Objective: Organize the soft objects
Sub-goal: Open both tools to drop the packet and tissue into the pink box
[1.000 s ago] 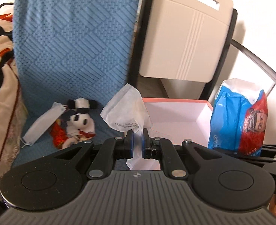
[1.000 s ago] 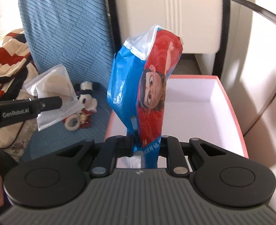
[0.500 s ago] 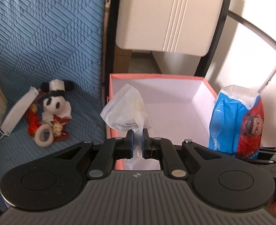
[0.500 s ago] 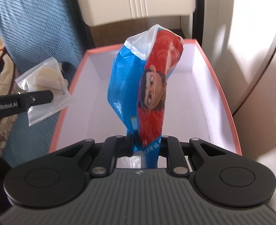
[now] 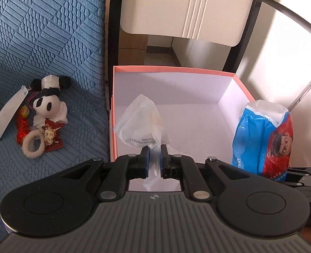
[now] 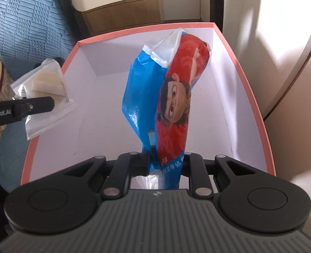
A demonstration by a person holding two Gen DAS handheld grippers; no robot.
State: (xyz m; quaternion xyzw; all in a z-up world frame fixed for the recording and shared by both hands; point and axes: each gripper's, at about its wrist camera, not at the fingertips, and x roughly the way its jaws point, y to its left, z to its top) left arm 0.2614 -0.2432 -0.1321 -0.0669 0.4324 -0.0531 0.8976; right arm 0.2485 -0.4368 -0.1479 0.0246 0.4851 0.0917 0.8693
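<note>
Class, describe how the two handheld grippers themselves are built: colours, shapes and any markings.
Both the left gripper and right gripper are matte black, with a ribbed grey base, two round discs, silver pivot pins and angled linkage arms. The left's fingers carry blue pads. White lettering ending "Robot.AI" marks the left's side.

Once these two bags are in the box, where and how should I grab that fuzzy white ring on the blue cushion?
Pinch one side of the fuzzy white ring, coming straight down. It lies flat on the blue cushion with an open centre, so one finger can drop inside. Take the near-left arc: the far side overlaps the red packet below the panda plush.
</note>
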